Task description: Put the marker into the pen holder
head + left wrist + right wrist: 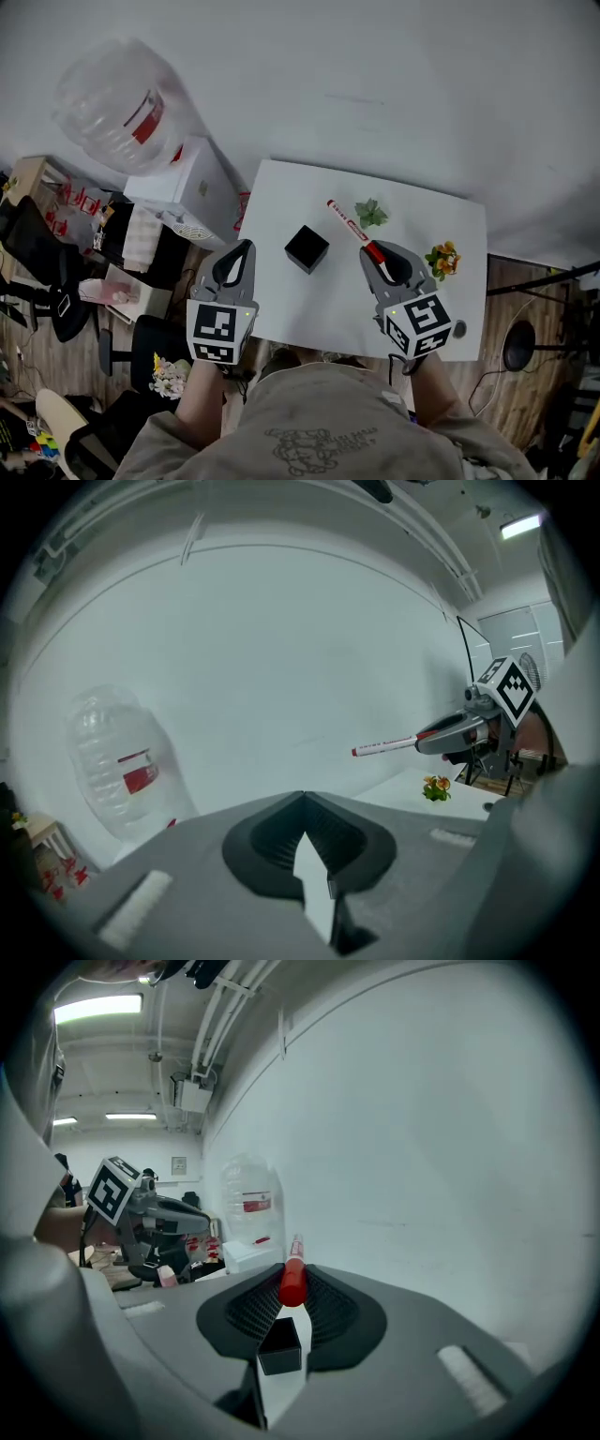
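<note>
A white marker with a red cap [352, 228] is held above the white table [309, 309] by my right gripper [375, 253], which is shut on its capped end. In the right gripper view the red cap [292, 1283] sits between the jaws and the marker's body points away. The black cube-shaped pen holder [307, 248] stands on the table to the left of the marker, and shows low between the jaws [279, 1346]. My left gripper [246, 246] hovers at the table's left edge, shut on nothing. From there the marker [384, 746] is seen sticking out of the right gripper.
A small green plant [371, 213] and a small orange flower [442, 260] stand on the table's right half. A water dispenser with its big bottle [117, 103] stands to the left of the table. Chairs and clutter fill the floor at the left.
</note>
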`<control>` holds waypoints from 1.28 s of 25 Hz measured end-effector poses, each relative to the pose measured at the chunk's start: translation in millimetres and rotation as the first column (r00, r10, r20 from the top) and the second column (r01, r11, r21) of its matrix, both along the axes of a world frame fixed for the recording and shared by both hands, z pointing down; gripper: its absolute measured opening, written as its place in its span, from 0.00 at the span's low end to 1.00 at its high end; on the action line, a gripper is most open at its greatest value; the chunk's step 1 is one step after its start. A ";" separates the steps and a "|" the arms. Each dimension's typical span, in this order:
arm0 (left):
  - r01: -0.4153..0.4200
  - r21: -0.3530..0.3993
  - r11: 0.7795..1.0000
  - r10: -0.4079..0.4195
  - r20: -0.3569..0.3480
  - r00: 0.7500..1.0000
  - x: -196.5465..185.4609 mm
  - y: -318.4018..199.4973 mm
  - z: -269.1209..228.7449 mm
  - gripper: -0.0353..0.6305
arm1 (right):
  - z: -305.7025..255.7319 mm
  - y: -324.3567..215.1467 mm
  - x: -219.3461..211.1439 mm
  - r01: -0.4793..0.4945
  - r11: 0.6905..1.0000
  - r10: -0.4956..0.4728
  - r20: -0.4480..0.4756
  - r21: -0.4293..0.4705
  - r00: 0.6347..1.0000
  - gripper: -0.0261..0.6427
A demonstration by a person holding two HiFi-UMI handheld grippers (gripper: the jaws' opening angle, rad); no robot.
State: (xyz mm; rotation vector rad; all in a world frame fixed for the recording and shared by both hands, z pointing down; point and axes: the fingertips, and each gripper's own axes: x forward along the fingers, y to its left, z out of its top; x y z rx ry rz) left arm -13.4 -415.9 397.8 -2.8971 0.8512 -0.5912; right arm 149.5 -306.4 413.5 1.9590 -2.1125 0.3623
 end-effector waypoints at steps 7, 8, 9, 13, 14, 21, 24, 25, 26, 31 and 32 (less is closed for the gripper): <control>-0.191 0.038 0.981 0.189 0.040 0.981 28.9 -18.4 1.5 0.05 | -4.2 -2.1 -0.2 -0.138 0.990 0.137 -0.026 -0.016 0.990 0.18; -0.219 0.050 0.974 0.217 0.046 0.975 32.9 -17.9 0.2 0.06 | -3.7 0.0 0.1 -0.158 0.987 0.157 -0.031 -0.022 0.987 0.18; -0.244 0.054 0.968 0.242 0.047 0.969 35.8 -17.8 -0.8 0.05 | -3.1 2.2 0.5 -0.179 0.984 0.178 -0.034 -0.028 0.984 0.18; -0.298 0.040 0.954 0.296 0.042 0.954 37.3 -20.1 -0.2 0.06 | -2.2 6.9 -5.7 -0.220 0.974 0.218 -0.043 -0.048 0.975 0.18; -0.305 0.035 0.952 0.304 0.044 0.952 36.5 -20.8 1.7 0.06 | -1.3 6.7 -9.4 -0.219 0.974 0.217 -0.048 -0.052 0.975 0.18; -0.342 0.002 0.940 0.341 0.067 0.938 28.9 -20.7 14.3 0.06 | 14.9 -4.0 -38.0 -0.125 0.981 0.105 -0.133 -0.151 0.986 0.18; -0.341 -0.021 0.940 0.342 0.082 0.936 23.4 -23.5 22.1 0.06 | 23.4 -14.4 -49.5 -0.074 0.975 0.039 -0.166 -0.210 0.985 0.18; -0.339 -0.027 0.941 0.340 0.085 0.937 21.7 -24.7 25.1 0.05 | 28.1 -17.9 -52.9 -0.057 0.970 0.015 -0.173 -0.236 0.985 0.18; -0.336 -0.033 0.941 0.337 0.086 0.937 20.0 -26.1 27.9 0.05 | 33.9 -21.4 -56.0 -0.039 0.964 -0.009 -0.177 -0.263 0.984 0.18; -0.312 -0.045 0.949 0.315 0.102 0.944 12.0 -37.5 43.7 0.06 | 73.3 -34.0 -62.1 0.025 0.905 -0.121 -0.202 -0.425 0.972 0.18; -0.306 -0.046 0.951 0.310 0.105 0.945 10.8 -40.3 46.7 0.06 | 80.8 -34.9 -61.8 0.027 0.888 -0.140 -0.213 -0.459 0.967 0.18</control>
